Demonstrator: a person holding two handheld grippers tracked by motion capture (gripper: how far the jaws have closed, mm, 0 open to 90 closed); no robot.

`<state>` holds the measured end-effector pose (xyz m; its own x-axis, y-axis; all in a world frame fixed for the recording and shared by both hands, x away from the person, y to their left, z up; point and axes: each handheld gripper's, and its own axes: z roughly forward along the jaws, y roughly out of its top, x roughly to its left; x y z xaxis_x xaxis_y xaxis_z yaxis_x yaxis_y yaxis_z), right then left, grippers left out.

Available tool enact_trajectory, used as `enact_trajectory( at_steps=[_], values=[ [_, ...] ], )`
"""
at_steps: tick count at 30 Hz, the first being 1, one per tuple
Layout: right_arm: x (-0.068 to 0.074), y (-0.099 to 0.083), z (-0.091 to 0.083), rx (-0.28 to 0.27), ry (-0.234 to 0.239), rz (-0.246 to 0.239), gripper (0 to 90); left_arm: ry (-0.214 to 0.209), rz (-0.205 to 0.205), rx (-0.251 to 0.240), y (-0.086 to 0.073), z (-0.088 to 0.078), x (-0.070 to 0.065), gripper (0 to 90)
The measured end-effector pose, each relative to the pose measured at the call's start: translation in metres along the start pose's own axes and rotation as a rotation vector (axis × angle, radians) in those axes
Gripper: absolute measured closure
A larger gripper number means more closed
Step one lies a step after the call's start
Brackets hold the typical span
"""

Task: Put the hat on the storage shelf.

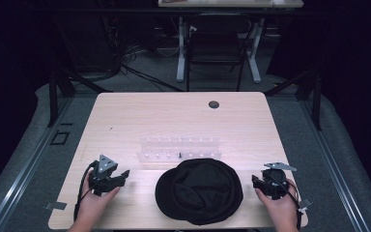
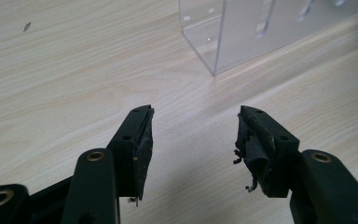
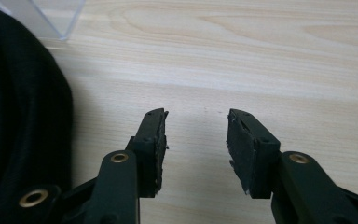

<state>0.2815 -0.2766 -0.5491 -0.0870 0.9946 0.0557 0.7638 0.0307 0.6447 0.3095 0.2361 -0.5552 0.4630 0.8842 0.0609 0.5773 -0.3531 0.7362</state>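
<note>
Both grippers sit on the table (image 1: 125,116) with jaws spread and empty, the left gripper (image 1: 124,173) and right gripper (image 1: 254,180) flanking the black hat (image 1: 199,191). The clear rack (image 1: 179,149) sits just behind it. I'd guess the hat's next, so grab the brim edge low, from both sides.

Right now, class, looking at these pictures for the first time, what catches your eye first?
A black hat lies at the near middle of the pale wooden table. Just behind it stands a clear plastic rack. On either side of the hat a hand holds a gripper, the left gripper and the right gripper, both open and empty.
</note>
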Motion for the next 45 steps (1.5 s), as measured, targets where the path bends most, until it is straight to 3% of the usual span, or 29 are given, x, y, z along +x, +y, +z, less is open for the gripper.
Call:
enact_trajectory(
  at_steps=[4, 10, 14, 20, 26, 32, 39, 45],
  values=[
    [-0.003, 0.001, 0.000, 0.014, 0.010, 0.019, 57.6, -0.001, -0.010, 0.004, 0.000, 0.001, -0.001, 46.0],
    [-0.002, 0.005, -0.006, 0.033, 0.048, 0.054, 58.3, -0.006, 0.006, 0.022, -0.003, 0.001, -0.004, 46.0],
    [0.002, 0.011, -0.009, 0.030, 0.050, 0.052, 58.3, 0.001, 0.008, 0.021, -0.004, -0.001, -0.005, 46.0],
    [0.007, 0.023, -0.011, 0.083, 0.102, 0.054, 59.4, 0.007, 0.021, 0.021, -0.005, -0.002, -0.006, 46.0],
    [0.017, 0.039, -0.019, 0.140, 0.120, -0.001, 59.6, 0.007, 0.023, 0.017, -0.006, -0.003, -0.007, 46.0],
    [0.022, 0.055, -0.021, 0.221, 0.145, -0.025, 61.3, 0.013, 0.016, 0.016, -0.008, -0.004, -0.005, 46.2],
    [0.034, 0.063, -0.018, 0.316, 0.159, -0.054, 62.7, 0.020, 0.028, 0.021, -0.009, -0.007, -0.004, 46.4],
    [0.038, 0.068, -0.018, 0.355, 0.142, -0.085, 62.9, 0.019, 0.031, 0.024, -0.010, -0.006, -0.006, 46.4]
  ],
)
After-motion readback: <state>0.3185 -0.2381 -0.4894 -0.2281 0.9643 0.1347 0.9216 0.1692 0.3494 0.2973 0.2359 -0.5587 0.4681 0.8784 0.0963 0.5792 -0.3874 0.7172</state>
